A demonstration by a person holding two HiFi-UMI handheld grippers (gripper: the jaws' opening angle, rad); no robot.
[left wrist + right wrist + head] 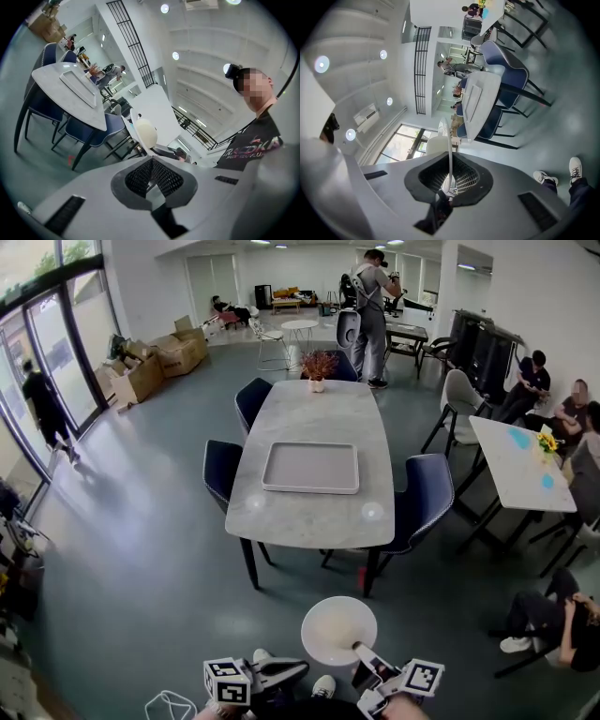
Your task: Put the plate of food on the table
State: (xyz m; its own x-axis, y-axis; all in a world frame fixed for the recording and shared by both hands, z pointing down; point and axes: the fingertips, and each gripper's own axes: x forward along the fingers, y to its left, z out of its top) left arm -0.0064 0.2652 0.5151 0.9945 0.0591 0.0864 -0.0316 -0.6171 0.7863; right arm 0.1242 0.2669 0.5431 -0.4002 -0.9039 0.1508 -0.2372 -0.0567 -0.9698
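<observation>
Plate (338,631) pinched edge-on in right tool (449,177), clear only in its own view; left tool (152,163) closed, empty.

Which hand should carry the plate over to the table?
Right. The right hand-held gripper is clamped on the plate's rim, with the table straight ahead. The left hand-held gripper is shut and holds nothing.

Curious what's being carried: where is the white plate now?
Head view, bottom centre: the white plate, held by the right gripper, short of the table.
</observation>
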